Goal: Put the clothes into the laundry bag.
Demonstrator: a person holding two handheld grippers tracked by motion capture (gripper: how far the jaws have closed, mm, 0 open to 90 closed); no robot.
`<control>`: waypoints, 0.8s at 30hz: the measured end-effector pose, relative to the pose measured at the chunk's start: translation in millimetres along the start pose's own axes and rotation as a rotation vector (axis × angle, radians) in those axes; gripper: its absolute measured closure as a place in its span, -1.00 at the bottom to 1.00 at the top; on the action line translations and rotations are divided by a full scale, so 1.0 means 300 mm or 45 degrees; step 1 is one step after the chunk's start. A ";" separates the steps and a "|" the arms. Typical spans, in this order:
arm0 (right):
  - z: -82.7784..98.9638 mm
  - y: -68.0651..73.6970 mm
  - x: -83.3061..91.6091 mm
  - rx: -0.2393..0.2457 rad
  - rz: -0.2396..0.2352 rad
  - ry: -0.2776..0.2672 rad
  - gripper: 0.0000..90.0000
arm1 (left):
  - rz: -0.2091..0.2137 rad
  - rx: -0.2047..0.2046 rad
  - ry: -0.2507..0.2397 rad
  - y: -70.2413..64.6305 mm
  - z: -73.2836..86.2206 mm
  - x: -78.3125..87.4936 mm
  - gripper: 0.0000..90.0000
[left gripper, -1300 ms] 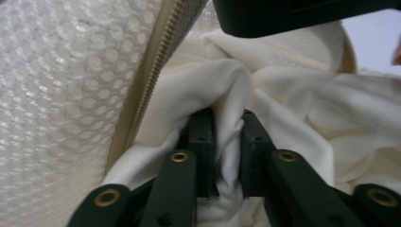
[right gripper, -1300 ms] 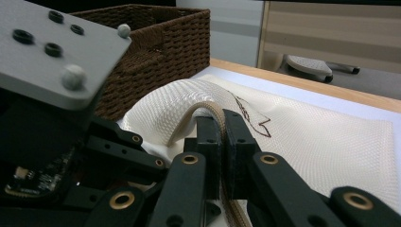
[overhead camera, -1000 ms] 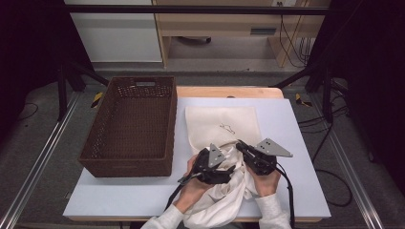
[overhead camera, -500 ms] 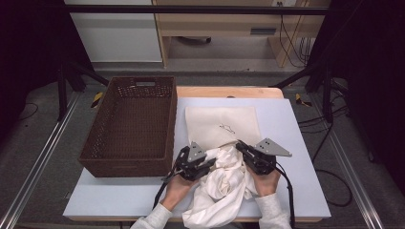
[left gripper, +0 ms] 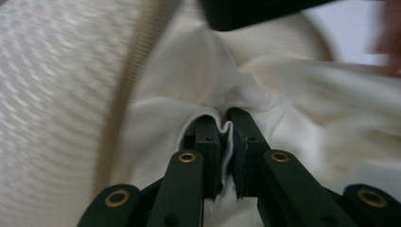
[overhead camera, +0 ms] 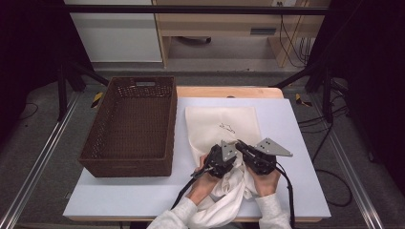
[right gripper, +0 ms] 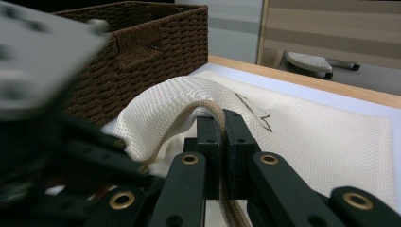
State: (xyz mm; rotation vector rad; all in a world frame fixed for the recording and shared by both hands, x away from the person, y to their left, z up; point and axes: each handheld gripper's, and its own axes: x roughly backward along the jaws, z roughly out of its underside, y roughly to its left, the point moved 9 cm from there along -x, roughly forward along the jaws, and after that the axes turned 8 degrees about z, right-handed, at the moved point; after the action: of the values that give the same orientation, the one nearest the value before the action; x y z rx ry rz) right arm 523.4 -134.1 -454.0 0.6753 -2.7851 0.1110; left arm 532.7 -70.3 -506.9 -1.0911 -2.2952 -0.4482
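Risk of slippage: left tongs (left gripper: 222,135), just closing, pinch a thin fold of white garment (overhead camera: 229,191) at the mesh laundry bag (overhead camera: 222,125) mouth on the counter (overhead camera: 296,143); right tongs (right gripper: 221,124), clamped on the bag's zipper edge (right gripper: 208,109), could lose it.

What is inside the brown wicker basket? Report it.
The brown wicker basket shows a bare woven floor, nothing in it. Its near wall hides a strip of the floor behind it.
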 end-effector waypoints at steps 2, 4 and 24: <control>0.001 0.000 0.003 0.007 0.003 0.009 0.94 | -0.070 0.011 0.014 0.037 0.007 -0.022 0.81; 0.003 -0.004 0.002 0.004 0.011 0.013 0.94 | -0.048 0.020 -0.006 0.037 0.006 -0.017 0.78; 0.007 -0.016 -0.002 -0.001 0.026 0.026 0.93 | 0.265 0.121 0.001 -0.126 0.165 0.159 -0.46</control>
State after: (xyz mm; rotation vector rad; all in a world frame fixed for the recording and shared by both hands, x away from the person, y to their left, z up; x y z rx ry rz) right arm 525.6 -138.4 -456.0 0.6414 -2.7726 0.1198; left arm 461.8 -39.6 -519.2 -1.2646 -2.1499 -0.2546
